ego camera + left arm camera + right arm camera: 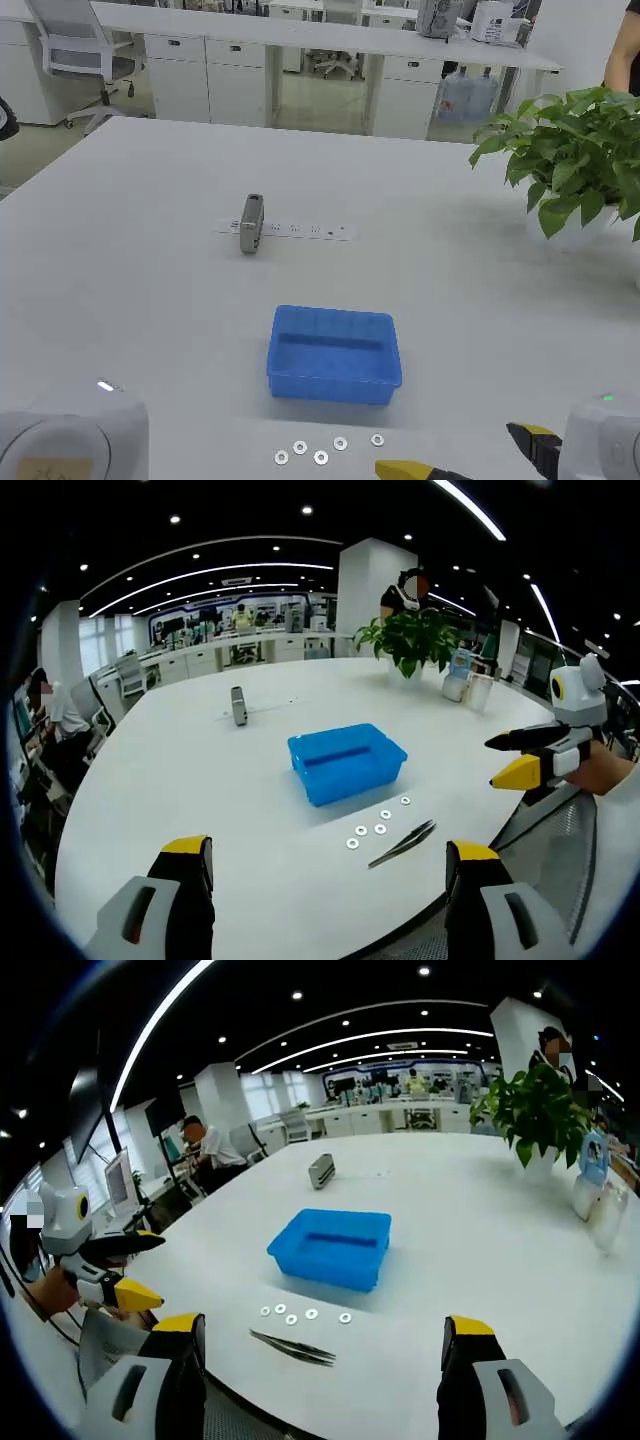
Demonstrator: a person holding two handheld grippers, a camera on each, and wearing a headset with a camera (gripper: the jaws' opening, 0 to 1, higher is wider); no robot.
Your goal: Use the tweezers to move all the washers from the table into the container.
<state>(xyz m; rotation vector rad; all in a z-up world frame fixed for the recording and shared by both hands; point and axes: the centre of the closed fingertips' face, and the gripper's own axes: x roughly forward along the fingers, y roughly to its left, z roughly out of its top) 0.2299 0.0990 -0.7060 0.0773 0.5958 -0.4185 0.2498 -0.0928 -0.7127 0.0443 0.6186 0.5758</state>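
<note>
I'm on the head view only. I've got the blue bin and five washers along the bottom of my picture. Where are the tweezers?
Observer: The tweezers lie flat on the table, between the washers and the table's near edge.
Operator: Is the left gripper holding anything?
Observer: No. In its own view the left gripper has its jaws wide apart with nothing between them.
Operator: And the right one?
Observer: The right gripper is open and empty too. The tweezers lie on the table ahead of it, apart from both jaws.
</note>
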